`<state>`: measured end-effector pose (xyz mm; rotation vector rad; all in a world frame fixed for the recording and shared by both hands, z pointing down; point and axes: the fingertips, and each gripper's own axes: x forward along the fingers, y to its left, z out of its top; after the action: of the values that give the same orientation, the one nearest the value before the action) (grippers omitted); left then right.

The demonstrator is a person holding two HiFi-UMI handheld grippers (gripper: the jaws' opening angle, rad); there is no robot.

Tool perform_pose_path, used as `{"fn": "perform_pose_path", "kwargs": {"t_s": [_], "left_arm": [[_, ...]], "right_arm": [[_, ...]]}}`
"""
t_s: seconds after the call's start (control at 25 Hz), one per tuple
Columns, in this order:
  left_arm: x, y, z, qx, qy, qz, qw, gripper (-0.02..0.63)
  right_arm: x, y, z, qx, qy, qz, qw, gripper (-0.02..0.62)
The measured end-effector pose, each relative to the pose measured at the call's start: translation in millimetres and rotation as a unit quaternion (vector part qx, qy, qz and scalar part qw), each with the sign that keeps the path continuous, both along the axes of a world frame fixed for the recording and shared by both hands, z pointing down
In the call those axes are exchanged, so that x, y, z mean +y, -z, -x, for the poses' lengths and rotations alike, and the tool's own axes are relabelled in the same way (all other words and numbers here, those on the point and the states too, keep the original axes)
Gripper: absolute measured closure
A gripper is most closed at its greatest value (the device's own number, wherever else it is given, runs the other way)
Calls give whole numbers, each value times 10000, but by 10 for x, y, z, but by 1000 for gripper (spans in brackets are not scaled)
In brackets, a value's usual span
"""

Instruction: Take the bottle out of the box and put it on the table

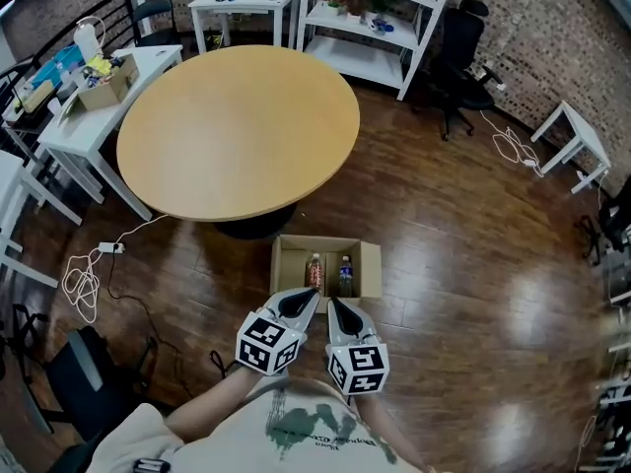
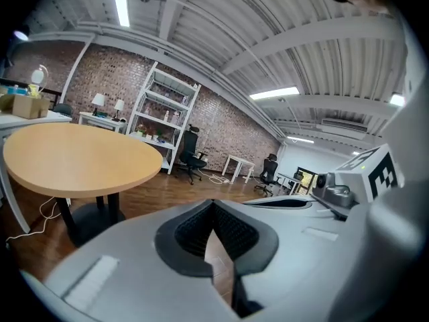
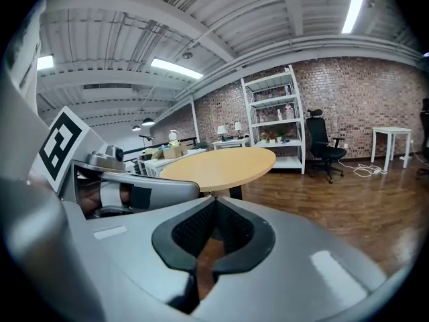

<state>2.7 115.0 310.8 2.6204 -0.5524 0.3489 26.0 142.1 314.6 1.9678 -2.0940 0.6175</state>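
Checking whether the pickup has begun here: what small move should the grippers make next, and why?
Likely open the right gripper and lower it toward the box. Both it and the left gripper are shut and empty, held above the box's near edge, while a reddish bottle and a bluish bottle sit inside, untouched.

Open cardboard box [image 1: 288, 262] on floor, orange-labelled bottle [image 1: 315, 271], blue-labelled bottle [image 1: 346, 276] inside

We see a white shelving unit [image 1: 380, 18] against the brick wall [image 3: 362, 99], with 1 black office chair [image 1: 463, 52] just beside it. At the left, a white desk [image 1: 99, 111] carries a small carton [image 1: 108, 82]. A white cable [image 1: 84, 284] lies coiled on the dark wood floor [image 1: 444, 225], and 1 small white side table [image 1: 577, 141] stands far right.
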Motion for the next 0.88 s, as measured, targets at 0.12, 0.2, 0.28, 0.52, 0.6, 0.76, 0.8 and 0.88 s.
{"fn": "perform_pose_path", "kwargs": {"t_s": [0.12,0.2,0.28,0.52,0.6,0.76,0.8,0.88], "left_arm": [[-278,2,14,46,-69,40,10000,632],[-429,-12,19,75,-142,85,9998,632],[-566,-40,15,106,-210,127,9996,632],[-859,-129,-18,149,-380,281,9988,632],[-929,-143,-33,166,-382,308,9987,632],[-1072,-177,-86,196,-326,369,9986,632],[-1093,-198,-98,184,-315,388,9986,632],[-1131,-244,-119,145,-268,430,9986,632]], "right_arm": [[-264,-18,36,-13,-55,76,10000,595],[-406,-38,64,5,-76,137,9999,595],[-543,-41,82,2,-74,128,9999,595],[-810,-83,82,7,-169,267,9995,595],[-864,-115,59,23,-163,358,9992,595],[-1013,-151,-80,86,-189,450,9988,595],[-1043,-160,-119,67,-214,462,9987,595],[-1095,-186,-180,39,-209,502,9985,595]]}}
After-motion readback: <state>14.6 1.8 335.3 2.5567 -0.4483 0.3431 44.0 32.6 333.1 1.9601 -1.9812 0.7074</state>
